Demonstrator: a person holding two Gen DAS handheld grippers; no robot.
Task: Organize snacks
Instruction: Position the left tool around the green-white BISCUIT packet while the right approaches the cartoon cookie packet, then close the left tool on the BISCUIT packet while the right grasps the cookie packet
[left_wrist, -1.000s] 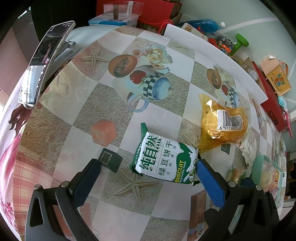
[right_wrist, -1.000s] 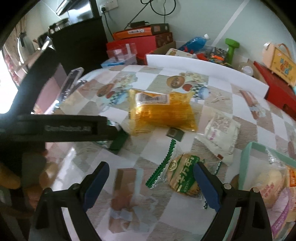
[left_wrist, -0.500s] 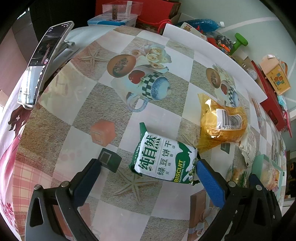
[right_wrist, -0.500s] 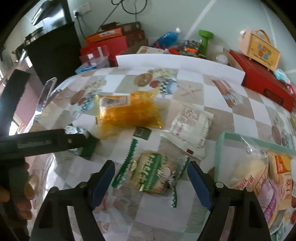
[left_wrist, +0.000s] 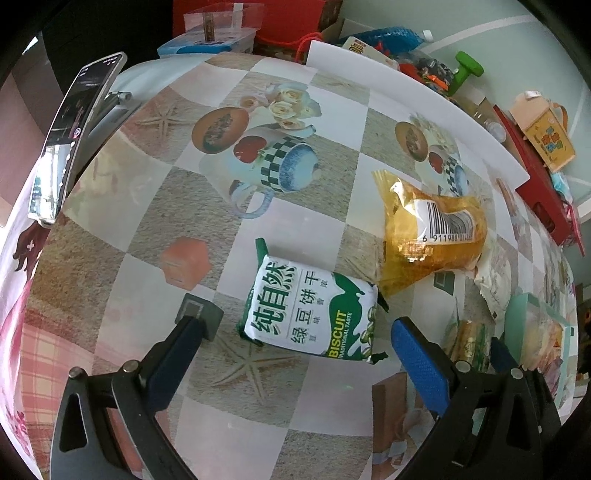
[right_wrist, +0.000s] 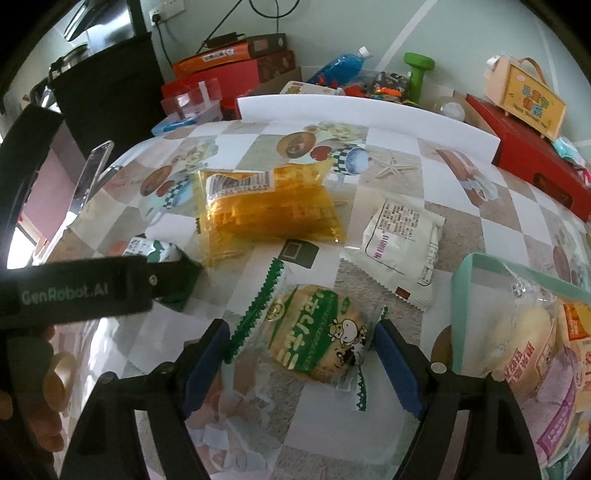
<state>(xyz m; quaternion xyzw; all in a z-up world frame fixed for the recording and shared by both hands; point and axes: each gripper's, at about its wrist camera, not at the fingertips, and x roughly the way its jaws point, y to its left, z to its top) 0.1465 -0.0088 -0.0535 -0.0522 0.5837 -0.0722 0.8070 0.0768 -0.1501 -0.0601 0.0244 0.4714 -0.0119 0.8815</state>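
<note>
In the left wrist view, the left hand-held gripper stands open around a green-and-white biscuit packet lying on the patterned worktop, an orange snack bag just beyond. In the right wrist view, the right hand-held gripper is open, flanking a round green-wrapped cake; a mint basket of snacks sits beside it.

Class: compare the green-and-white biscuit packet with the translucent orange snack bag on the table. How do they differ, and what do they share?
The biscuit packet is opaque, green and white with printed lettering; the orange snack bag is see-through amber with a white barcode label. The biscuit packet lies between the open left gripper's fingers; the orange bag lies beyond them. Both are sealed and lie flat on the tablecloth.
</note>
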